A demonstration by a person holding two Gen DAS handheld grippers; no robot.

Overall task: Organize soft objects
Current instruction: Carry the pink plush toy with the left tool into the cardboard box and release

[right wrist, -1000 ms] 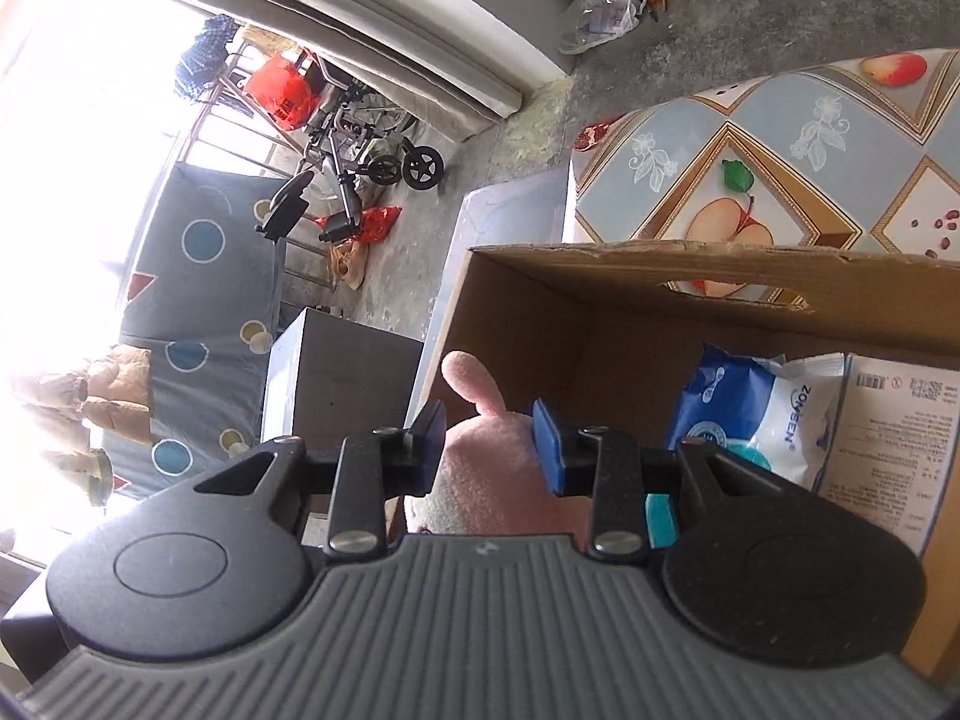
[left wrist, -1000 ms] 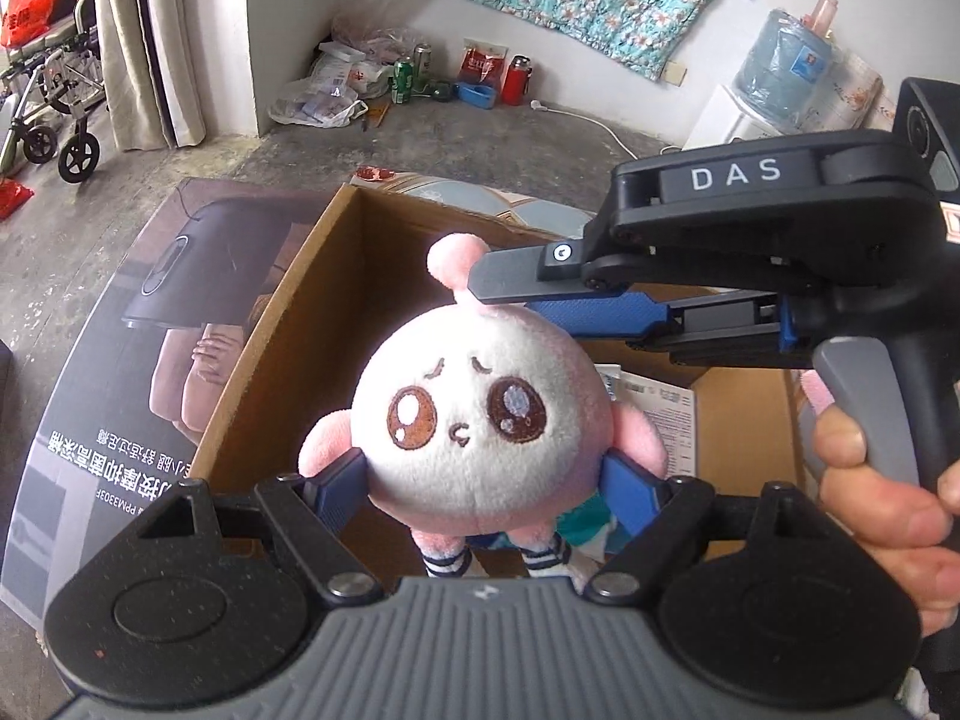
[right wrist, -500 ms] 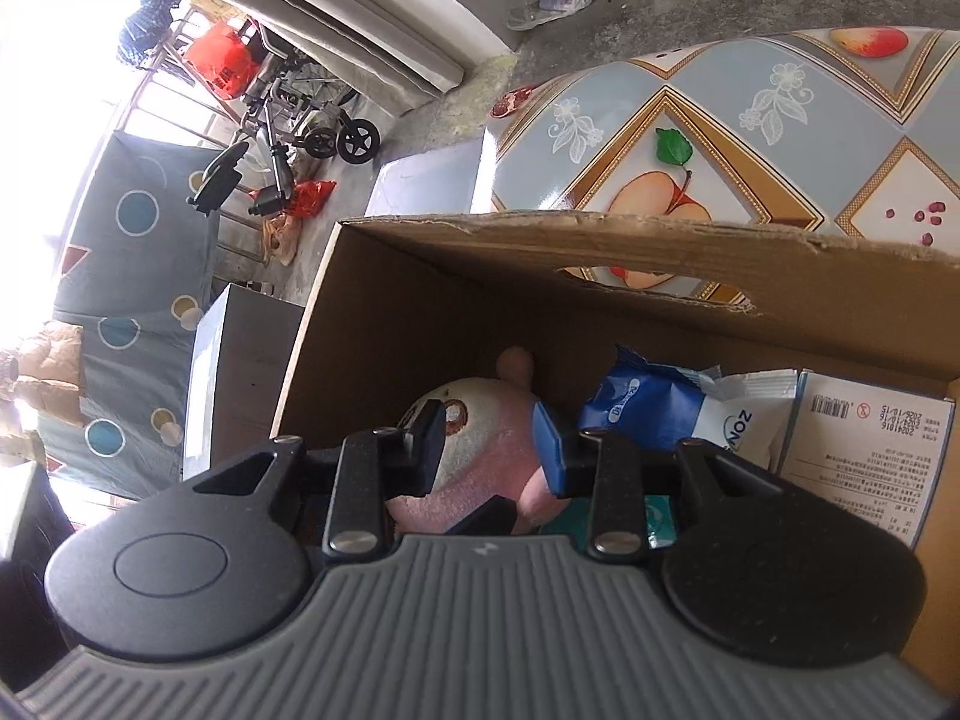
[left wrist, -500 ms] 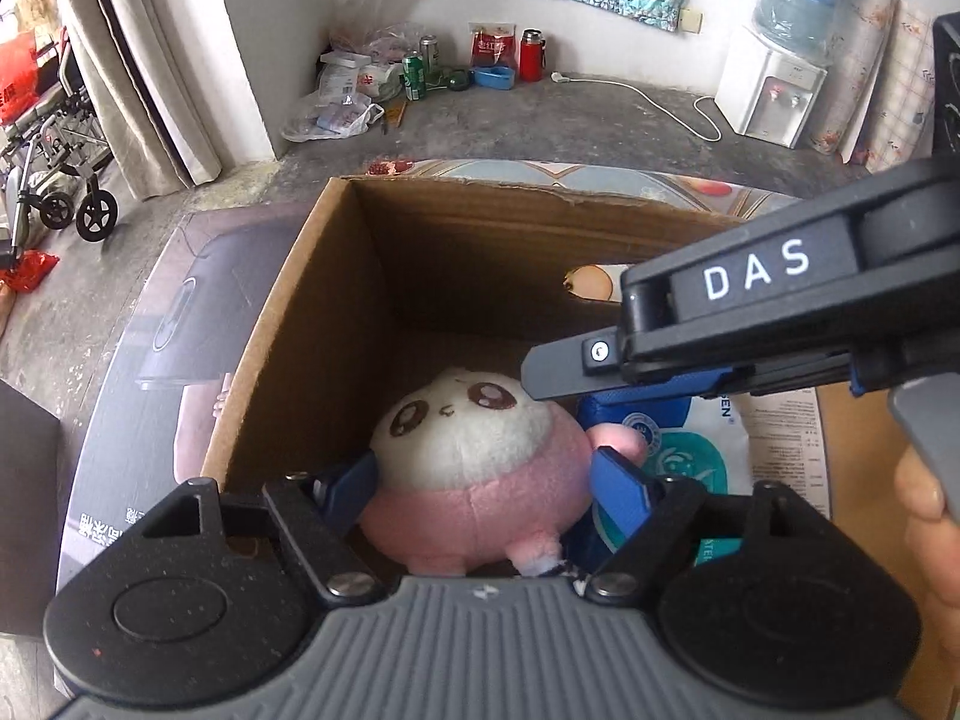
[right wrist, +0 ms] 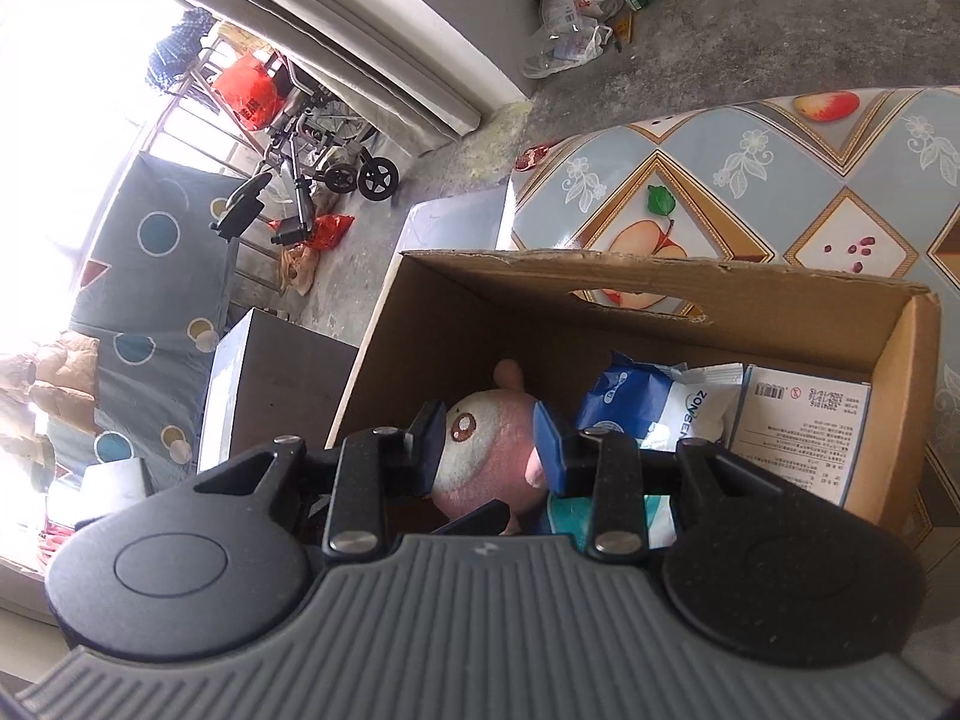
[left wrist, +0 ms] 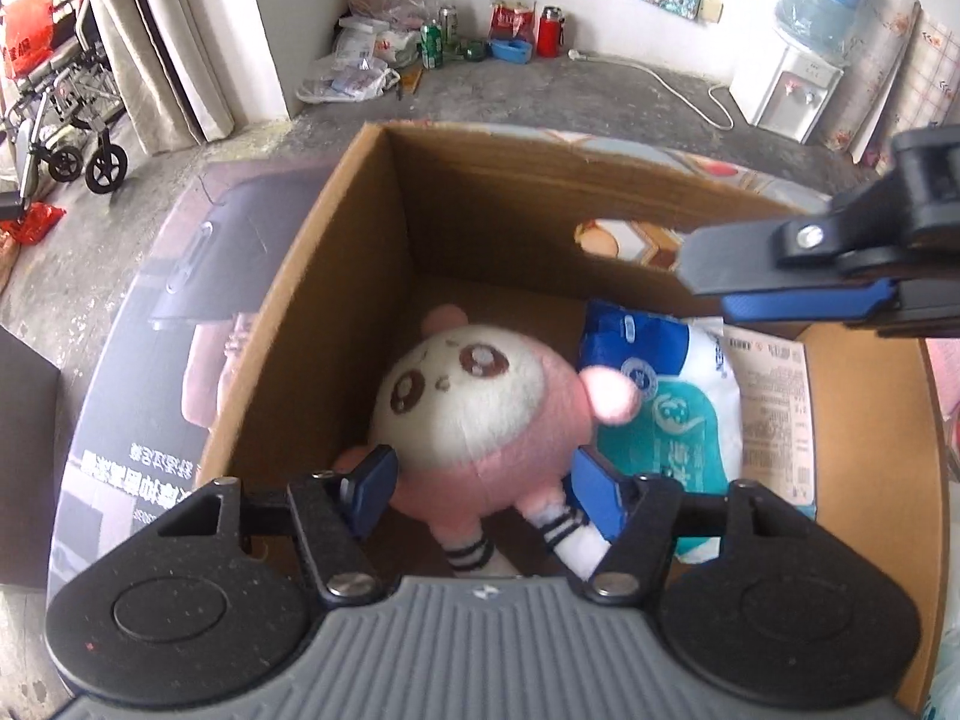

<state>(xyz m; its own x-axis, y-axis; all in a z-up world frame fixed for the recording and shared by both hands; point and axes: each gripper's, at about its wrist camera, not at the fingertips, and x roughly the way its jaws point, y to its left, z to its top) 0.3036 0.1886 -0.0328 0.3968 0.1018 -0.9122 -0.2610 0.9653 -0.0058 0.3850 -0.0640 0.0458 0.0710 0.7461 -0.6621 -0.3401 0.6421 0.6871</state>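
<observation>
A round pink and white plush toy (left wrist: 480,396) lies face up in the left part of an open cardboard box (left wrist: 336,276). My left gripper (left wrist: 483,480) reaches down into the box. Its blue pads press the toy's pink lower body from both sides and its jaws are closing, with the striped legs hanging between them. My right gripper (left wrist: 702,288) hovers above the box's right half, narrowly open and holding nothing. In the right wrist view the toy (right wrist: 480,450) shows far below the right gripper (right wrist: 489,438). A blue, white and teal tissue pack (left wrist: 672,408) lies beside the toy.
A white printed carton (right wrist: 804,426) stands in the box (right wrist: 600,258) at the right. The box sits on a table with a fruit-pattern cloth (right wrist: 750,168). A flat printed carton (left wrist: 150,360) lies at the left. On the floor beyond are a wheelchair (left wrist: 66,138), bags and cans (left wrist: 420,48) and a water dispenser (left wrist: 798,84).
My left gripper has sunk into the box with the toy, which tipped from facing the camera to face up. The right gripper has drawn back from the toy's head tuft.
</observation>
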